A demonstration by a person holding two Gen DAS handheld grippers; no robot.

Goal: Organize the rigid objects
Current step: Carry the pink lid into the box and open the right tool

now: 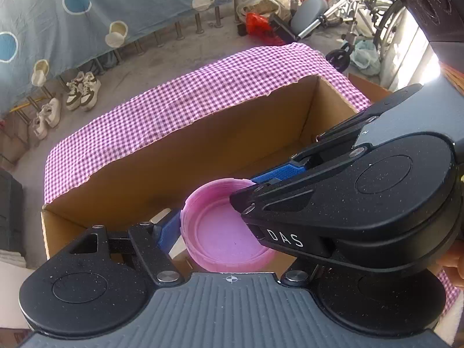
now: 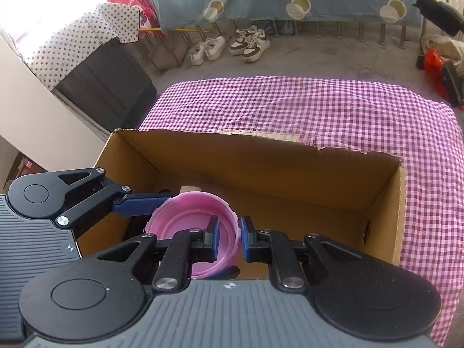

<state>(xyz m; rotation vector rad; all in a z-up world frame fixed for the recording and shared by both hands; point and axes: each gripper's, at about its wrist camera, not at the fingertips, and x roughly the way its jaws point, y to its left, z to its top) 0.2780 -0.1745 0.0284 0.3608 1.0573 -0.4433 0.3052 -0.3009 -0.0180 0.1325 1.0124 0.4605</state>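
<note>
Left wrist view: left tool [image 1: 213,226] held moderately wide across the pink lid [image 1: 223,232]. One blue pad [image 1: 168,232] sits against the lid's outer wall; the far pad is hidden behind the right tool [image 1: 255,184], which reaches in from the right and crosses over the lid's rim. Lid hangs open side up, just ahead of the left tool, over the open cardboard box [image 1: 179,150] on the checkered surface [image 1: 162,107]. Cannot tell whether the lid touches the box floor.

Right wrist view: right tool [image 2: 229,235] nearly closed, pinching the lid [image 2: 185,220] wall, one pad inside, one outside. Left tool [image 2: 158,204] comes in from the left, its pad on the lid's opposite edge. The box [image 2: 290,171] looks otherwise empty beyond the tools.

Risks, judged: both tools crowd one small lid, so uneven release could tip it or flick it against the box wall. The right tool's thin wall pinch may slip if twisted. Tool bodies could also collide or snag the torn box edge.
</note>
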